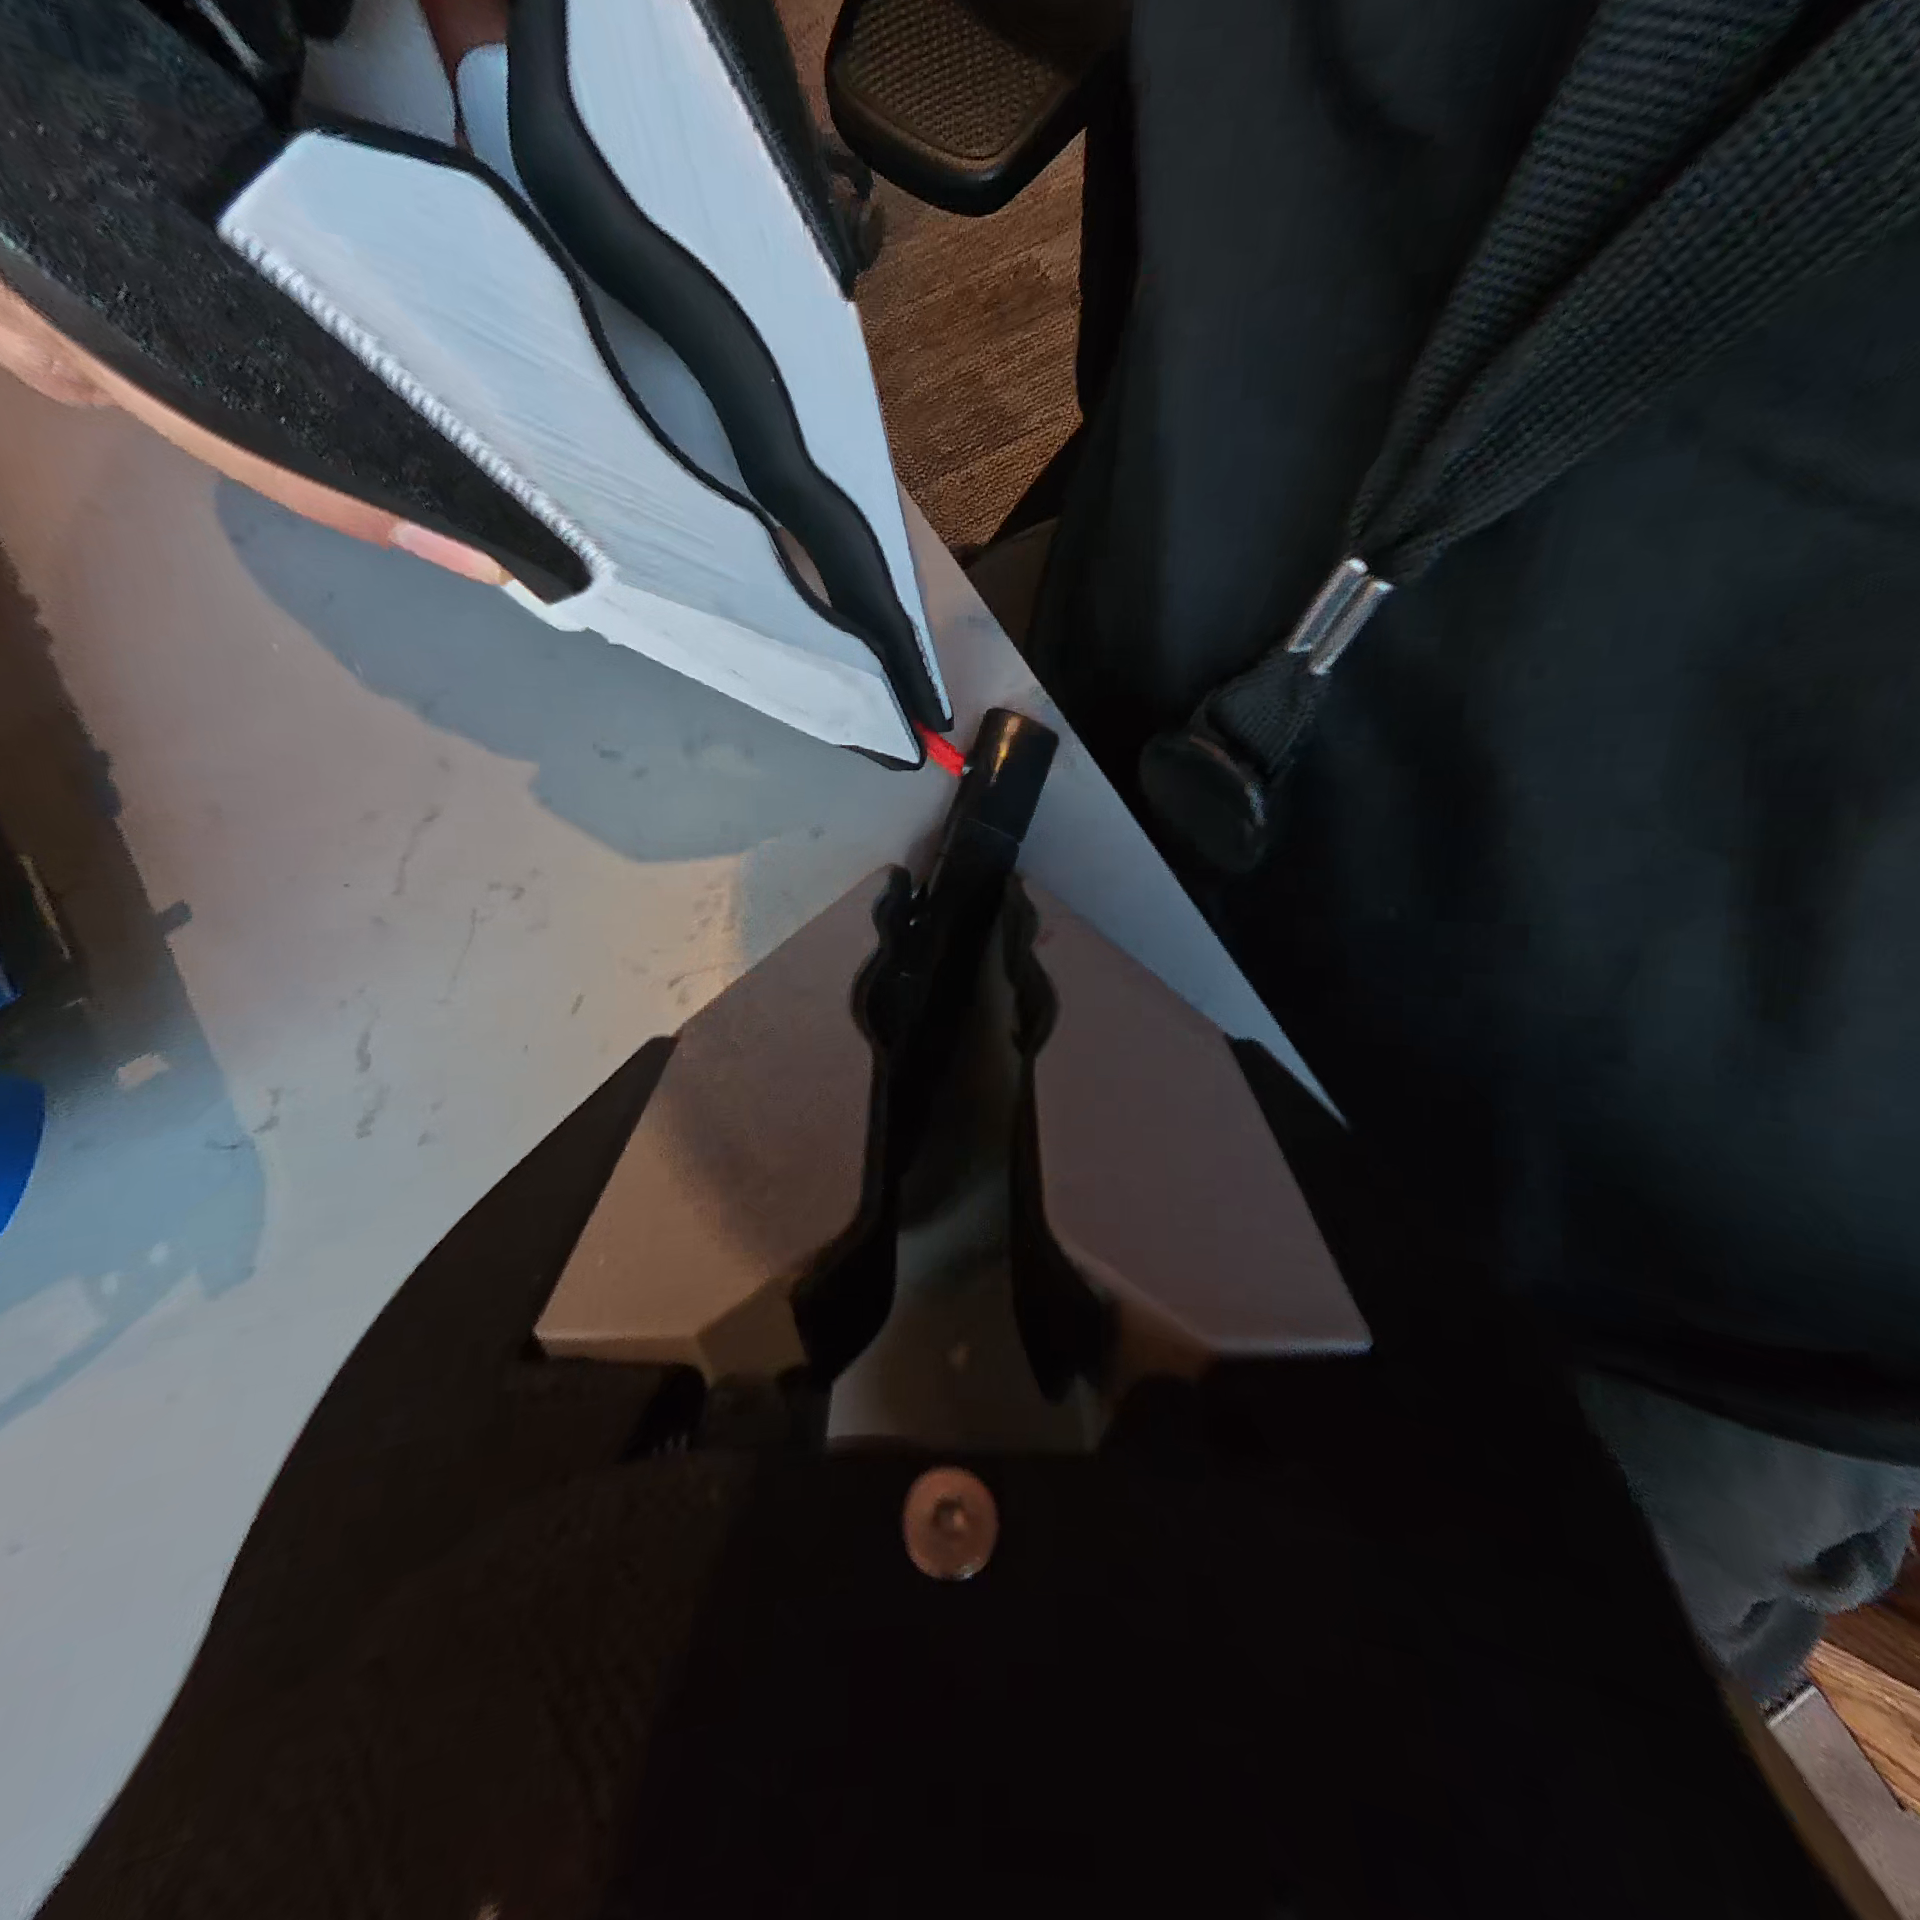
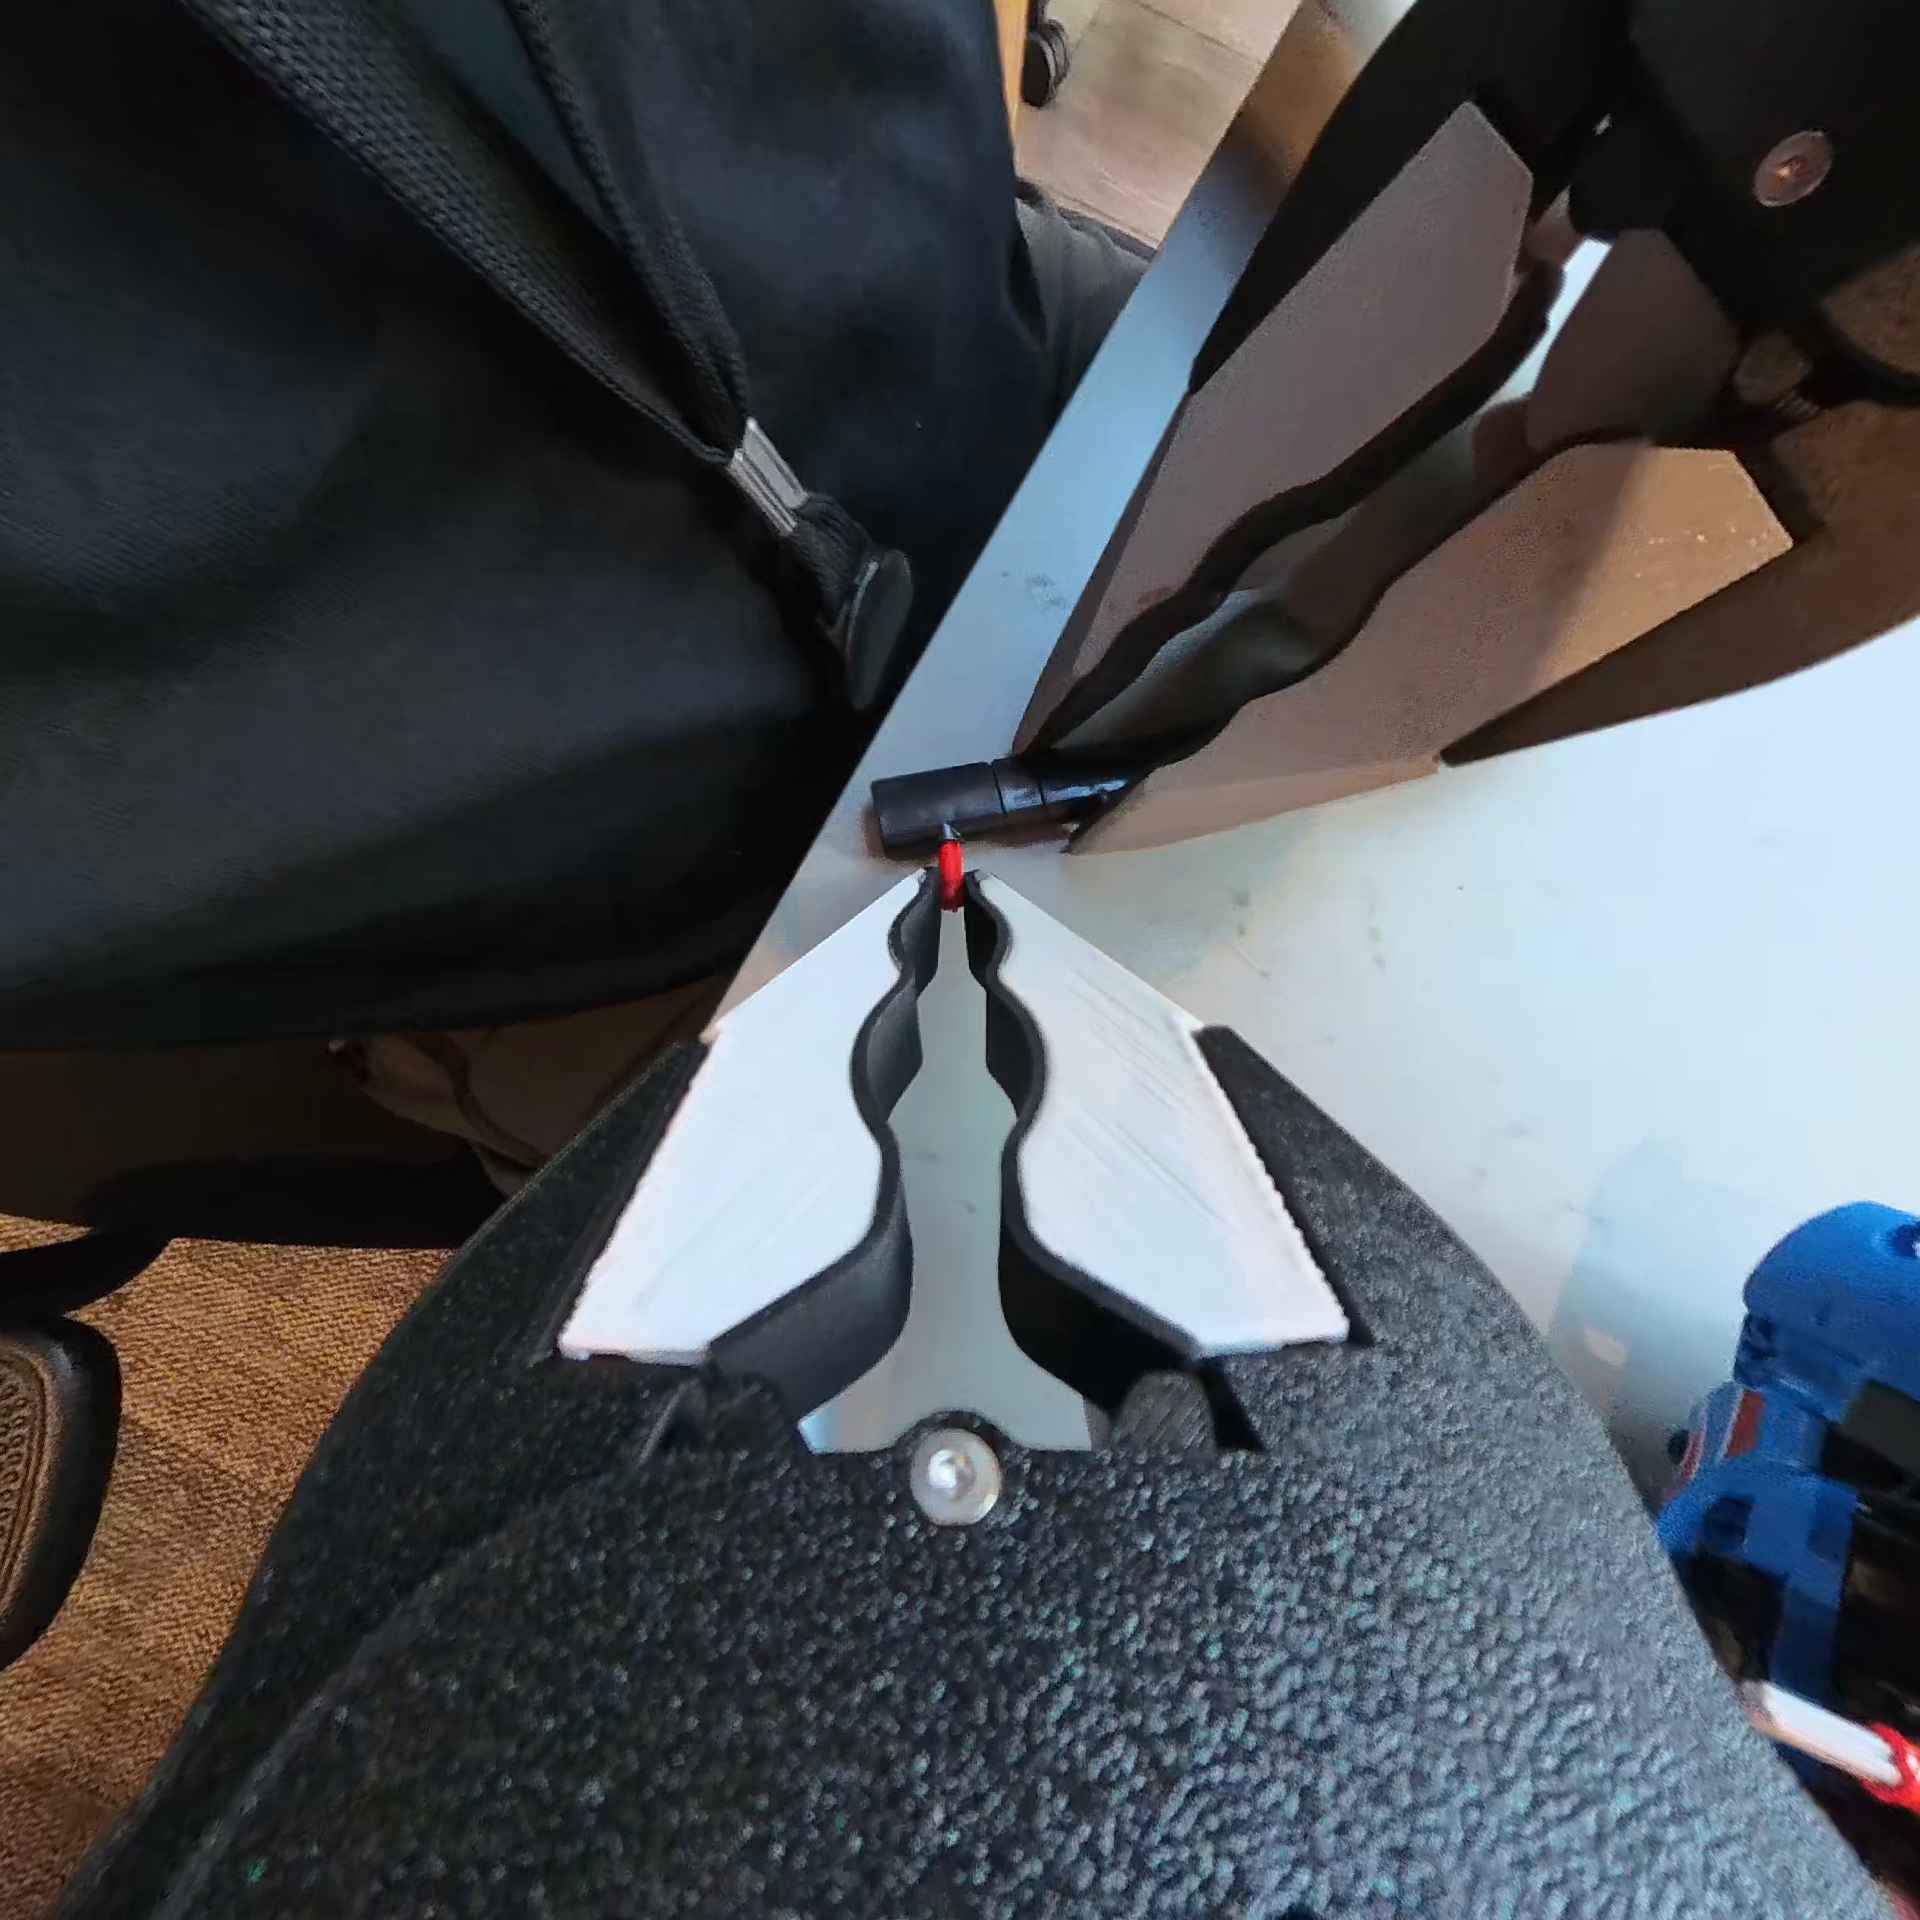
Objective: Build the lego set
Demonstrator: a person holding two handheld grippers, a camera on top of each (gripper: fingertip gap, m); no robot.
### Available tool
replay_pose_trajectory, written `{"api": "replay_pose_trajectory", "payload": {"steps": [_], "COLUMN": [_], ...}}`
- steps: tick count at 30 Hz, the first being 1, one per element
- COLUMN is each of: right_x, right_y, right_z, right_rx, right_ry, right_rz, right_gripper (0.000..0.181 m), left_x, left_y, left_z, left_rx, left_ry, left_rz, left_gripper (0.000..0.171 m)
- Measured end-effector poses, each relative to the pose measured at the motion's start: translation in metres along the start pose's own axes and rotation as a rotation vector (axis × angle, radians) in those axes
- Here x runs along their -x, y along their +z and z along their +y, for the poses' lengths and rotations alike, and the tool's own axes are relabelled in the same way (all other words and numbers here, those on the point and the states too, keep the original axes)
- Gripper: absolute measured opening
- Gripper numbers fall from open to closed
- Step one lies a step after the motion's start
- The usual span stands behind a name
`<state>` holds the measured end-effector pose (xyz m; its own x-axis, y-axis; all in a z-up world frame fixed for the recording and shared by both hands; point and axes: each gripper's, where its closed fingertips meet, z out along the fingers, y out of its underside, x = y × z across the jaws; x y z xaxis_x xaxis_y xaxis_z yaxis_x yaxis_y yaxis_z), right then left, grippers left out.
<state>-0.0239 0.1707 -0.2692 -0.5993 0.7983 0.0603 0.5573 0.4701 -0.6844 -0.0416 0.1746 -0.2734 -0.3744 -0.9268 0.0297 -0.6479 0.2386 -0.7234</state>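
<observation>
We record a pale grey desk [image 2: 1403, 987], scuffed and marked, its edge running beside a person's dark jacket [image 1: 1558, 935]. Brown carpet [image 2: 208, 1403] lies below, with a black chair armrest [image 1: 935, 94] nearby. Our left tongs [image 1: 961, 883] are closed on a black cylindrical piece [image 2: 956, 805] held just above the desk edge. Our right tongs [image 2: 948, 883] are pinched on a small red pin [image 2: 949, 864], its tip touching the black piece. A blue lego build [image 2: 1787, 1475] sits at the desk's right.
</observation>
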Motion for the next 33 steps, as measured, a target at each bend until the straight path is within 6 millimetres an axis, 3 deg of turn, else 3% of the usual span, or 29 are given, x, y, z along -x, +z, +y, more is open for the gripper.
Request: {"api": "replay_pose_trajectory", "payload": {"steps": [18, 33], "right_x": [0.003, 0.014], "right_y": [-0.001, 0.008], "right_z": [-0.001, -0.006], "right_rx": [-0.095, -0.067], "right_ry": [0.085, 0.296], "right_rz": [-0.141, -0.262], "right_gripper": [0.004, 0.004], "left_x": [-0.004, -0.016], "left_y": [0.001, 0.004], "left_z": [-0.003, -0.006], "left_rx": [-0.002, -0.001], "left_ry": [0.124, 0.171], "left_rz": [-0.145, -0.206], "left_gripper": [0.015, 0.015]}}
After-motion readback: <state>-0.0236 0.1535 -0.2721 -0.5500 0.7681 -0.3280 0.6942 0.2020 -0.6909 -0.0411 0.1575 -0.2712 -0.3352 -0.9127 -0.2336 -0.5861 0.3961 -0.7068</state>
